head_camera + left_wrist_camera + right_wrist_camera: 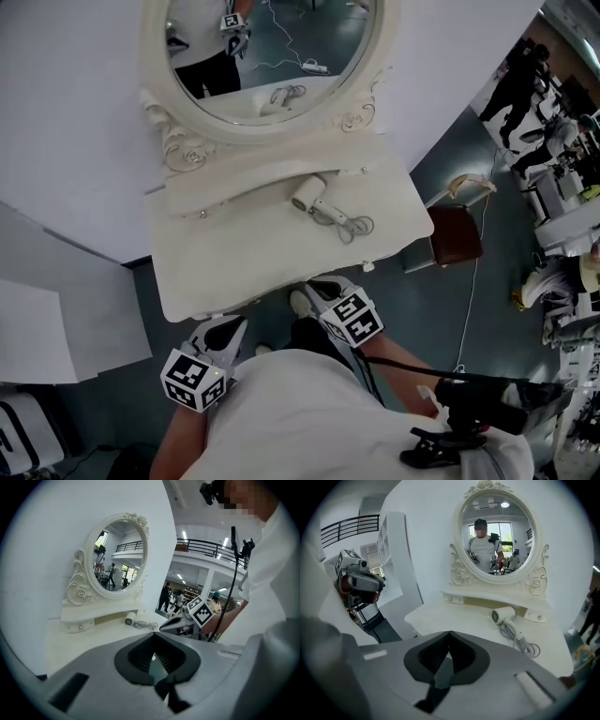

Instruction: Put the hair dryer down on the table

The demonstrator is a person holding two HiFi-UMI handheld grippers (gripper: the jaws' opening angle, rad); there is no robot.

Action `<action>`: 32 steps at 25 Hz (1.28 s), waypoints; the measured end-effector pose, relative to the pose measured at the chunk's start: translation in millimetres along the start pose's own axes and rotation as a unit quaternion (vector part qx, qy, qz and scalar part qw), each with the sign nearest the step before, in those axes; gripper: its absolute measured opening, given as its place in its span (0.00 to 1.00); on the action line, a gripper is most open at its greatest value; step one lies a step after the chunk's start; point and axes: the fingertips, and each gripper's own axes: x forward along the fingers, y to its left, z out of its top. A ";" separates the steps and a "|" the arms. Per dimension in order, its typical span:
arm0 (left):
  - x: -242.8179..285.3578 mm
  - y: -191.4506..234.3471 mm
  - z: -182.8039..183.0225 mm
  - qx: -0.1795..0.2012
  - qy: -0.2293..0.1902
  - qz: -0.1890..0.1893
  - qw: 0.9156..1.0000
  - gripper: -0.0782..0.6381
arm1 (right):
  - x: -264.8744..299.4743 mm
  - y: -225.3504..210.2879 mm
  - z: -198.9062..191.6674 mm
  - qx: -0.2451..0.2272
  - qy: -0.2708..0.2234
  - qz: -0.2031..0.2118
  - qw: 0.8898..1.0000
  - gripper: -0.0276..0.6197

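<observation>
Lying sideways on the table [234, 262], white hair dryer [309, 194], cord [354, 226] looped

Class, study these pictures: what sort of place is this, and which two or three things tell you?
Probably a staged dressing corner inside a large open hall: a white dressing table with an oval mirror and a hair dryer, yet a railed balcony and people show beyond it.

hair dryer [309, 194] white | table [234, 262] cream | chair [457, 234] brown | marker cube [352, 319] black-white squares
</observation>
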 end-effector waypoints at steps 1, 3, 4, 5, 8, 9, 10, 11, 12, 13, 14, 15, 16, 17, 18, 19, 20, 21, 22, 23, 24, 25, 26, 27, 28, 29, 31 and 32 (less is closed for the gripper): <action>-3.8 -2.6 -4.1 0.000 0.001 -0.002 1.000 0.11 | -2.7 11.9 -1.6 -0.001 -0.002 0.006 1.000 0.04; -12.6 -7.4 -13.6 -0.002 0.004 -0.004 1.000 0.11 | -7.3 37.3 -4.7 -0.005 -0.005 0.022 1.000 0.04; -16.6 -9.9 -18.6 -0.003 0.006 -0.005 1.000 0.11 | -9.5 48.7 -6.4 -0.007 -0.007 0.029 1.000 0.04; -19.8 -12.5 -23.4 -0.004 0.008 -0.006 1.000 0.11 | -11.5 58.4 -8.3 -0.010 -0.008 0.034 0.999 0.04; -27.3 -19.4 -33.2 -0.001 0.009 -0.009 1.000 0.11 | -14.9 78.8 -13.5 -0.015 -0.012 0.045 0.999 0.04; -30.2 -21.5 -35.2 -0.001 0.007 -0.009 1.000 0.11 | -15.8 84.4 -14.8 -0.018 -0.012 0.048 0.999 0.04; -33.7 -23.3 -37.2 -0.001 0.005 -0.008 1.000 0.11 | -16.7 90.1 -16.2 -0.020 -0.011 0.052 0.998 0.04; -37.6 -24.5 -39.4 -0.003 0.002 -0.005 1.000 0.11 | -17.5 95.8 -17.7 -0.023 -0.010 0.055 0.998 0.04; -41.7 -24.9 -41.8 -0.006 0.000 -0.002 1.000 0.11 | -18.0 101.5 -18.6 -0.027 -0.009 0.058 0.998 0.04; -45.7 -24.8 -44.1 -0.009 -0.002 0.001 1.000 0.11 | -18.3 106.8 -18.8 -0.030 -0.009 0.061 0.998 0.04; -49.3 -24.5 -46.3 -0.010 -0.004 0.004 1.000 0.11 | -18.8 111.6 -18.3 -0.032 -0.010 0.064 0.997 0.04; -52.5 -24.4 -48.3 -0.011 -0.005 0.006 1.000 0.11 | -19.3 115.7 -17.0 -0.035 -0.012 0.065 0.997 0.04; -55.1 -24.7 -49.6 -0.012 -0.006 0.007 1.000 0.11 | -19.9 119.3 -15.5 -0.037 -0.013 0.067 0.997 0.04; -57.3 -25.2 -50.6 -0.012 -0.007 0.007 1.000 0.11 | -20.6 122.4 -14.0 -0.040 -0.014 0.068 0.997 0.04; -59.0 -25.9 -51.4 -0.012 -0.008 0.007 1.000 0.11 | -21.2 125.1 -12.8 -0.044 -0.014 0.069 0.997 0.04; -60.5 -26.6 -52.0 -0.012 -0.010 0.007 1.000 0.11 | -21.9 127.5 -12.1 -0.047 -0.014 0.070 0.996 0.04; -61.9 -26.9 -52.3 -0.012 -0.011 0.007 1.000 0.11 | -22.4 129.6 -11.5 -0.050 -0.013 0.071 0.996 0.04; -63.4 -26.8 -52.2 -0.012 -0.013 0.008 1.000 0.11 | -22.8 131.7 -11.0 -0.052 -0.013 0.073 0.996 0.04; -65.2 -26.4 -51.9 -0.012 -0.015 0.009 1.000 0.11 | -23.0 133.8 -10.8 -0.054 -0.012 0.076 0.996 0.04; -67.3 -25.7 -51.9 -0.012 -0.017 0.011 1.000 0.11 | -22.8 136.1 -10.8 -0.055 -0.011 0.077 0.995 0.04; -69.2 -24.8 -52.1 -0.013 -0.018 0.013 1.000 0.11 | -22.4 138.2 -10.7 -0.056 -0.010 0.079 0.995 0.04; -70.9 -24.2 -52.5 -0.014 -0.019 0.014 1.000 0.11 | -21.9 140.2 -10.3 -0.057 -0.010 0.079 0.995 0.04; -72.1 -23.7 -53.0 -0.014 -0.019 0.015 1.000 0.11 | -21.4 141.9 -9.7 -0.058 -0.011 0.080 0.995 0.04; -72.9 -23.4 -53.3 -0.014 -0.019 0.015 1.000 0.11 | -20.9 143.1 -9.0 -0.058 -0.011 0.080 0.995 0.04; -73.5 -23.1 -53.5 -0.014 -0.019 0.015 1.000 0.11 | -20.3 144.2 -8.4 -0.058 -0.011 0.080 0.995 0.04; -74.2 -22.6 -53.5 -0.015 -0.020 0.015 1.000 0.11 | -19.6 145.5 -8.2 -0.058 -0.011 0.081 0.995 0.04; -75.8 -21.1 -53.4 -0.017 -0.021 0.016 1.000 0.11 | -18.4 148.9 -8.4 -0.058 -0.011 0.084 0.995 0.04; -76.5 -20.2 -53.5 -0.018 -0.021 0.016 0.999 0.11 | -17.9 150.6 -8.3 -0.058 -0.011 0.084 0.995 0.04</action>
